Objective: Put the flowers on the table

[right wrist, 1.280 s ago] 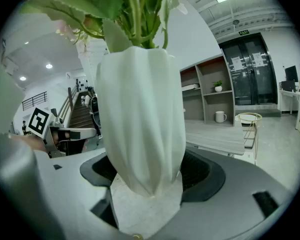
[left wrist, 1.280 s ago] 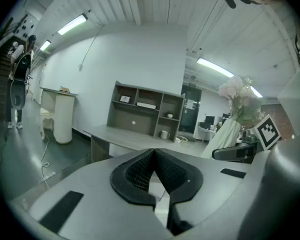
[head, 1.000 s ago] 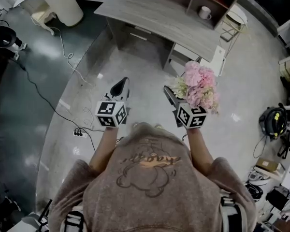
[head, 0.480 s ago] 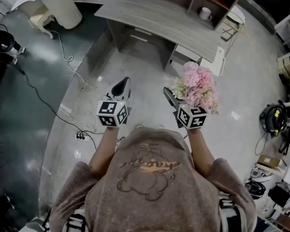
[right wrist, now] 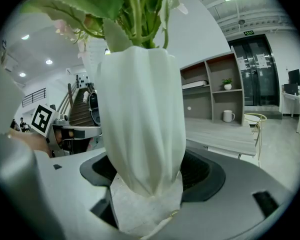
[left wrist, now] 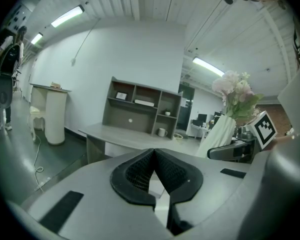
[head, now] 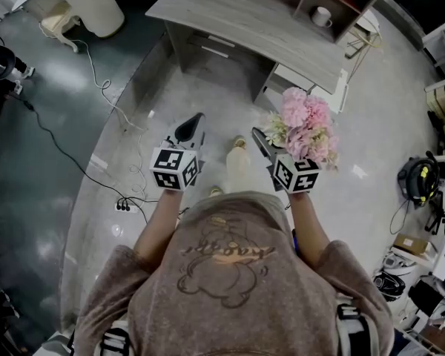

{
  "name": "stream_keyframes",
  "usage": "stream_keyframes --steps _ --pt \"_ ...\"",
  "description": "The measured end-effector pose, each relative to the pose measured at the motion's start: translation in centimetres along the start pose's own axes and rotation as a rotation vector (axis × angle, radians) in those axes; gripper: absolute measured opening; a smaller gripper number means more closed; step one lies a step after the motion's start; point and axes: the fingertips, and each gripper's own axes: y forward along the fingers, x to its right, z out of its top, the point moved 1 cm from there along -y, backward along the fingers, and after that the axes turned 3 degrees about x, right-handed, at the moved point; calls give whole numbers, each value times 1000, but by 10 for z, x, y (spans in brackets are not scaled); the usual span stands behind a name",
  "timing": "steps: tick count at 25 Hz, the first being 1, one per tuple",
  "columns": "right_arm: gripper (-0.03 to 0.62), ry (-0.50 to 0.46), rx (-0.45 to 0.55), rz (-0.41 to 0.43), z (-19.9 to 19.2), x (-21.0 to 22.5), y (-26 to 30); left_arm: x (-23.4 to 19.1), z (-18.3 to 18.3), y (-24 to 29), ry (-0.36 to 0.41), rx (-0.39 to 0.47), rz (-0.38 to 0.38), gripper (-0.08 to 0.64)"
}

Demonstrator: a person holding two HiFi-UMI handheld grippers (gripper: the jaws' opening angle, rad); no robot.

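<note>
So we've got the flowers (head: 306, 127) clamped in the right gripper (head: 271, 148), left gripper (head: 190, 130) closed empty, tabletop (head: 245, 21) well ahead, placing not yet done.

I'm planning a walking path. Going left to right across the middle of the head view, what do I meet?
Left to right: power strip → left claw → foot → flowers → black-and-yellow device.
</note>
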Motion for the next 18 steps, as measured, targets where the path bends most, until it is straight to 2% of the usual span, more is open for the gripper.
stream_keyframes --steps 9,18 --pt "367 18 -7 8 6 20 58 -35 5 47 -1 -17 -6 17" --pt "366 12 -12 23 50 71 124 -65 43 124 -2 -16 7 17"
